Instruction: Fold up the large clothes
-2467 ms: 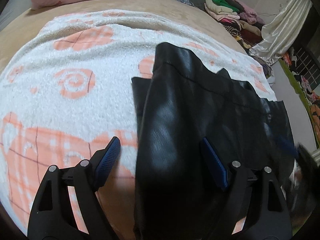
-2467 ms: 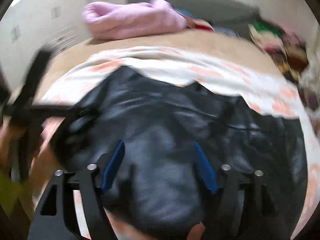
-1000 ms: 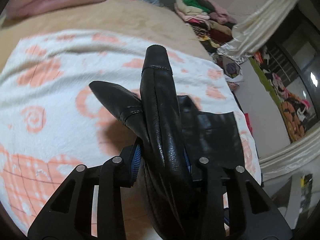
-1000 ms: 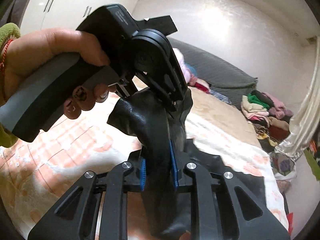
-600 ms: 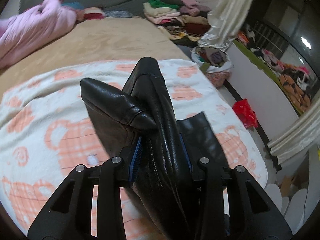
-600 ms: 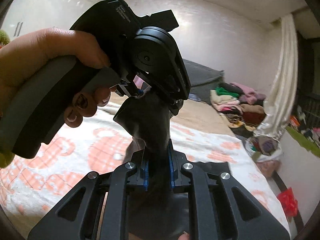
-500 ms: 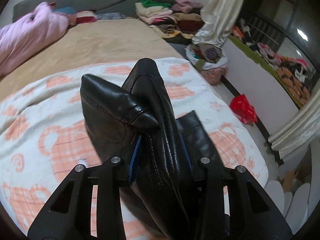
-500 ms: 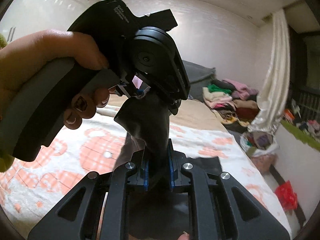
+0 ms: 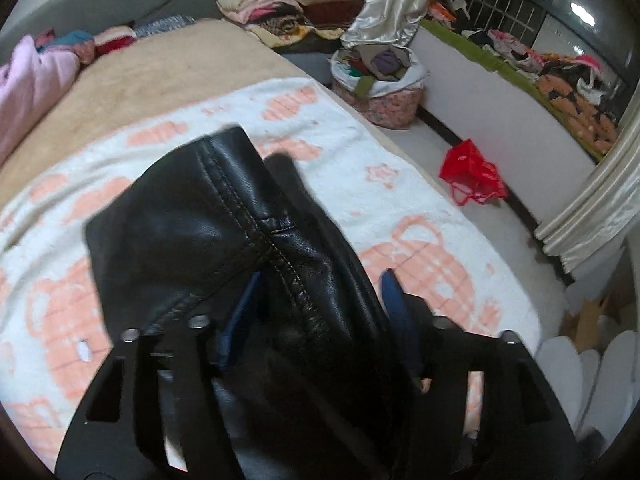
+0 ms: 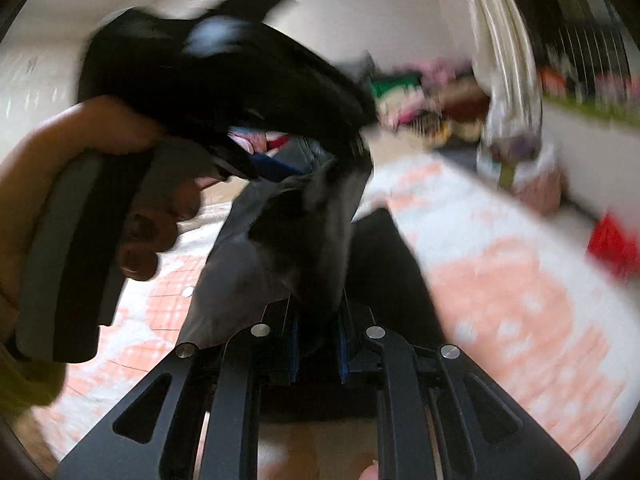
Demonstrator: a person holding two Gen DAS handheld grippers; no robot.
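A black leather garment (image 9: 224, 232) hangs bunched above the bed. In the left wrist view my left gripper (image 9: 316, 312) has its blue pads spread apart, with the leather draped between and over them. In the right wrist view my right gripper (image 10: 318, 344) is shut on a fold of the same garment (image 10: 288, 248). The left gripper and the hand holding it (image 10: 132, 184) show blurred at upper left, close above the leather.
The bed carries a white blanket with orange prints (image 9: 400, 216) over a tan cover (image 9: 160, 80). Pink bedding (image 9: 28, 88) lies at far left. Piles of clothes (image 9: 272, 4), a full basket (image 9: 380, 84) and a red bag (image 9: 472, 176) are beside the bed on the right.
My left gripper's jaws have opened wider around the leather. Both views have swung to the right, and the right wrist view is now blurred by motion.
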